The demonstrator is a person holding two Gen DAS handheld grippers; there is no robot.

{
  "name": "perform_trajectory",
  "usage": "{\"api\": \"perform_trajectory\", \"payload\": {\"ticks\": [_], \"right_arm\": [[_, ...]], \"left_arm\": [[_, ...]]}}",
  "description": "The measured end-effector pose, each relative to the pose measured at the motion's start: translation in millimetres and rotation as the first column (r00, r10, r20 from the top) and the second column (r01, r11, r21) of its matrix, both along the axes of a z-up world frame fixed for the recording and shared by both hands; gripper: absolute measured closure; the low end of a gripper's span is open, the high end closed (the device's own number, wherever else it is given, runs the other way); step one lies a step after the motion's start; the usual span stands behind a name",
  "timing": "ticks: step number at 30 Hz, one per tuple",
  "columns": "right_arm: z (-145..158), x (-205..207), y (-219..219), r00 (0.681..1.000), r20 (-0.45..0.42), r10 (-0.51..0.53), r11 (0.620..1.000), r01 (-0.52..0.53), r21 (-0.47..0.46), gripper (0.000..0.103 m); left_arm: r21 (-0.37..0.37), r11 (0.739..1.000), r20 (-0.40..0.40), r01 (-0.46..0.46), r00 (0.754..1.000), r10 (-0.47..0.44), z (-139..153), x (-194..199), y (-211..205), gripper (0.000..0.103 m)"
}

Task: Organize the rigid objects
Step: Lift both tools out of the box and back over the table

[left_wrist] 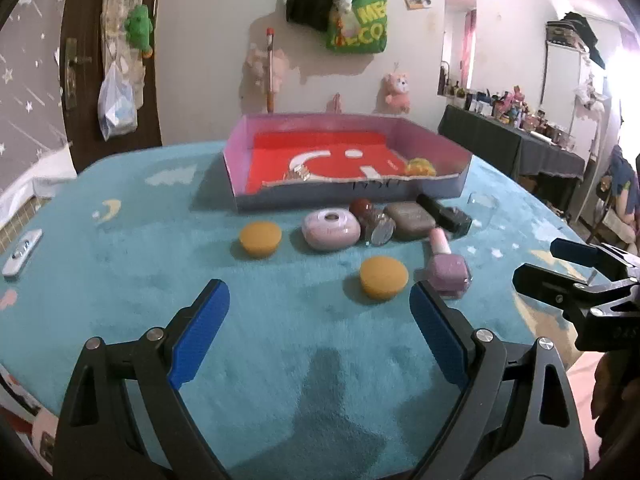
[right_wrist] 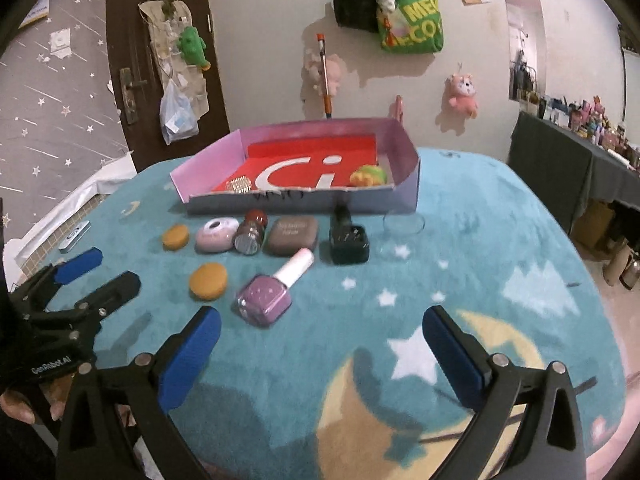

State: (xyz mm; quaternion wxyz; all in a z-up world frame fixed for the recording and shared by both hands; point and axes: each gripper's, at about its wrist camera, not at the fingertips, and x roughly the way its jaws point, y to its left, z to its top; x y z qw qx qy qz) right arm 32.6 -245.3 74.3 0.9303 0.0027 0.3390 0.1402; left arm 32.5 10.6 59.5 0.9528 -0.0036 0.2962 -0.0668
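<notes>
Left gripper (left_wrist: 320, 304), black frame with blue ribbed pads: spread wide, nothing between the pads, hovering over bare teal plush tablecloth (left_wrist: 120, 280). Also visible at the left edge of the right wrist view (right_wrist: 98, 270).

Right gripper (right_wrist: 320, 328), same build: spread wide, empty, above the moon-and-star print of the cloth. Seen at the right edge of the left wrist view (left_wrist: 540, 264).

Shallow cardboard tray (right_wrist: 408, 152), pinkish walls, red floor with white lettering: at the far side of the table. Inside: small yellow-green toy (right_wrist: 368, 176) near the right wall; small studded metallic piece (right_wrist: 239, 185) near the left front corner.

Row just in front of the tray, left to right:
- round orange puck (right_wrist: 175, 236)
- pale pink oval case with white centre (right_wrist: 215, 235)
- small jar with red cap, lying on its side (right_wrist: 251, 232), touching the pink case
- brown rounded-rectangular case (right_wrist: 293, 235)
- black square bottle (right_wrist: 347, 240)
- clear glass dish (right_wrist: 403, 225)

Nearer row:
- second round orange puck (right_wrist: 208, 281)
- lilac nail-polish bottle with pale pink cap, lying on its side (right_wrist: 270, 292), just beside that puck, cap pointing toward the brown case.

White remote-like device (left_wrist: 22, 253): at the left table edge, well apart.
</notes>
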Motion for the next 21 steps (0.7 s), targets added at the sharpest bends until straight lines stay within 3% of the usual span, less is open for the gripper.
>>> {"api": "perform_trajectory", "payload": {"ticks": [8, 21], "right_arm": [[-14.5, 4.0, 4.9, 1.0, -0.02, -0.011, 0.999, 0.01, -0.03, 0.0], [-37.9, 9.0, 3.3, 0.996, -0.081, -0.026, 0.999, 0.024, -0.021, 0.0]], "left_arm": [[0.0, 1.0, -0.064, 0.001, 0.998, -0.001, -19.6, 7.7, -2.5, 0.011], [-0.008, 1.0, -0.097, 0.004, 0.995, -0.005, -29.0, 14.0, -1.2, 0.011]]}}
